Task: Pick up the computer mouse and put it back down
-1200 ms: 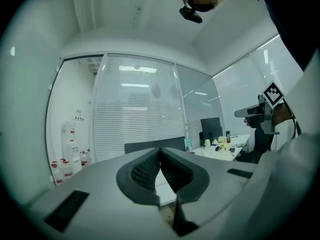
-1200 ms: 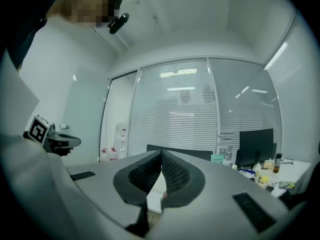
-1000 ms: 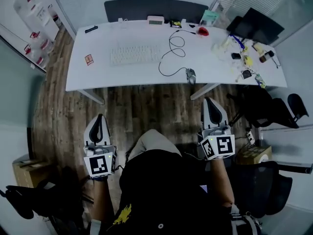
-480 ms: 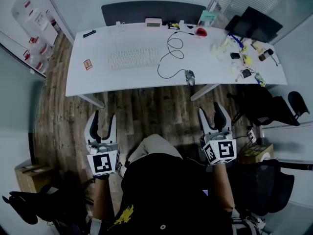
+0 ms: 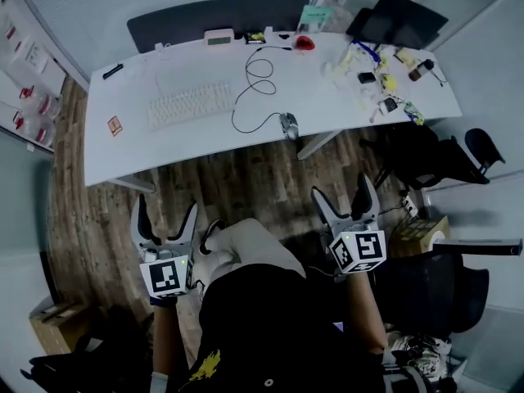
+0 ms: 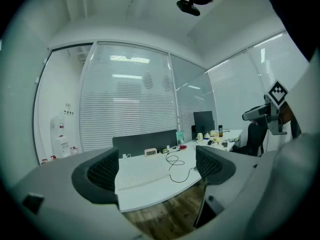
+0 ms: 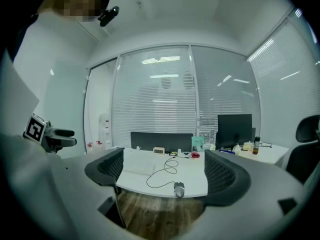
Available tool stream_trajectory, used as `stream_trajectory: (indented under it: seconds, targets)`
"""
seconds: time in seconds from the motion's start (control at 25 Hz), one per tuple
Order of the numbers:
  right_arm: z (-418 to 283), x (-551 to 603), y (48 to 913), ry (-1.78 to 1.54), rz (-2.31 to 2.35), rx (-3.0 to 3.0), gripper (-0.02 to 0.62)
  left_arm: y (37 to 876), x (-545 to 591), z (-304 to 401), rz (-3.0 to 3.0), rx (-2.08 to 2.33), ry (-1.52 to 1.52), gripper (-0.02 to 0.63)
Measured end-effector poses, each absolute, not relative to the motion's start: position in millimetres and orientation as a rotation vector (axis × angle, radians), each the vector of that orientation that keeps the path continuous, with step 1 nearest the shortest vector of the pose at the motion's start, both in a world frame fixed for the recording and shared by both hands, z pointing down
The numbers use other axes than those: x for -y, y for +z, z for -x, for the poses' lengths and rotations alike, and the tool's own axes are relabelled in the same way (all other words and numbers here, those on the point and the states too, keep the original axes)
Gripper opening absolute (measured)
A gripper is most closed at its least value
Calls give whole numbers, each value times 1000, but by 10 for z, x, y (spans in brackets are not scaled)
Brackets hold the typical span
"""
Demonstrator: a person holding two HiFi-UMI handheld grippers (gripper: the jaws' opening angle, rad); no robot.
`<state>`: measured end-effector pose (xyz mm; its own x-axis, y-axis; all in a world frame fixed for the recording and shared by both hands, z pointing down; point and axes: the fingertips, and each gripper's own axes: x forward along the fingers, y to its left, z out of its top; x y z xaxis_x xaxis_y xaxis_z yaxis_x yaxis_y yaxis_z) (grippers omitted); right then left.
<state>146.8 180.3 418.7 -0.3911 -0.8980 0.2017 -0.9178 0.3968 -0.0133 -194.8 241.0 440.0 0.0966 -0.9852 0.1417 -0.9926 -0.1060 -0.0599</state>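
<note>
While both grippers hang over the wood floor [image 5: 246, 182], head view, mouse [image 5: 289, 124]: on the white desk [image 5: 205, 142] at its near edge, cable [image 5: 235, 115] looped behind it, well apart from both grippers.
Head view, left gripper [image 5: 166, 211]: jaws spread, just been opening, nothing between them; mouse far ahead and off to its right.
Head view, right gripper [image 5: 344, 193]: jaws spread, just been opening, empty; mouse ahead, slightly to its left.
Left gripper view, left gripper [image 6: 156, 170]: jaws wide apart; only distant desk [image 6: 156, 193] and keyboard [image 6: 138, 177] in the gap; mouse too small to make out.
Right gripper view, right gripper [image 7: 165, 176]: jaws wide apart, gripping nothing; mouse [image 7: 179, 188] shows in the gap on the desk [image 7: 191, 179] front edge, far from both pads.
</note>
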Motion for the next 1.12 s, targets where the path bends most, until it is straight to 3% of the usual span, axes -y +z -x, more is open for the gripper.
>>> stream_trajectory:
  seconds: [0.16,0.56,0.84,1.12]
  targets:
    - [-1580,-1616,4322,174,-1604,2441,535,4489,-2160,1695,-2334,1998,279,472]
    - [-1567,-261,4327,103,-1633,2424,535,4554,-1220,1692,-2336,1980,392,471]
    - [-1506,715,4919,196,-1478,2374,532,4622,-214,1523,-2265,2015,469,469]
    - [-1469,1359,5839,371,-1272,2342,511,5513,345,1233,-2154,1946,594,469]
